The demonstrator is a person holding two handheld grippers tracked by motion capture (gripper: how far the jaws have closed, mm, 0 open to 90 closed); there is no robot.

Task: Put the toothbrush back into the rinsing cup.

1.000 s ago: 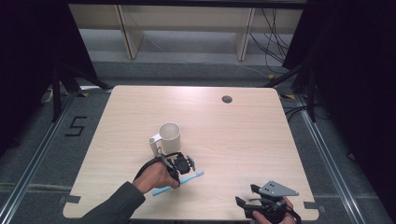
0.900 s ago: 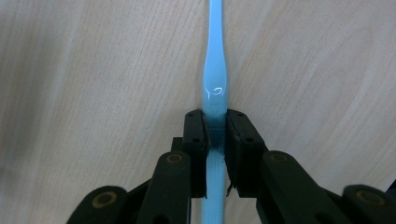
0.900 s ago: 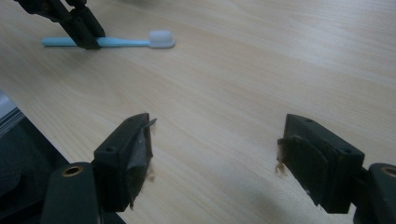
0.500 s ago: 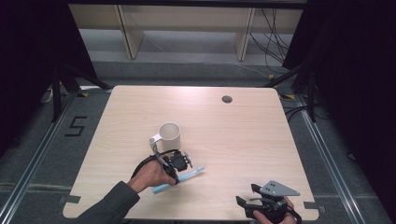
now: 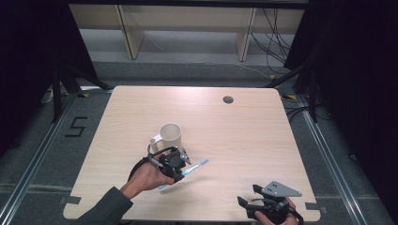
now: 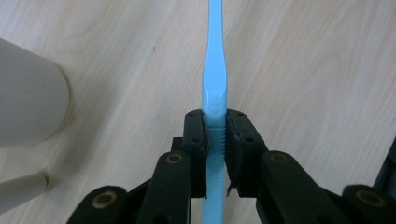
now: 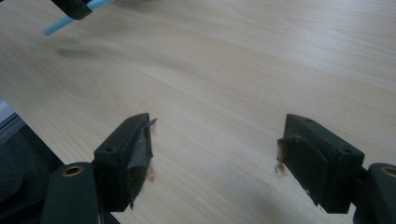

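Note:
A light blue toothbrush [image 5: 195,167] is held off the wooden table [image 5: 244,136] with my left gripper [image 5: 180,165] shut on its handle. In the left gripper view the black jaws of the left gripper [image 6: 215,135] clamp the ribbed part of the toothbrush [image 6: 214,84], whose handle runs straight up the picture. A cream mug [image 5: 169,137] stands upright just behind the left hand, and part of the mug [image 6: 28,107] is at the left of the left gripper view. My right gripper [image 5: 250,197] rests near the table's front right edge, open, with nothing between the jaws of the right gripper [image 7: 215,149].
A round cable hole [image 5: 228,99] sits near the table's far edge. Shelving and cables lie behind the table. In the right gripper view the toothbrush's end [image 7: 60,23] sticks out at the upper left, and the table's front edge [image 7: 28,135] is close.
My left gripper has lifted the toothbrush off the table; it lay flat under the gripper a second ago. The right gripper has stayed where it was.

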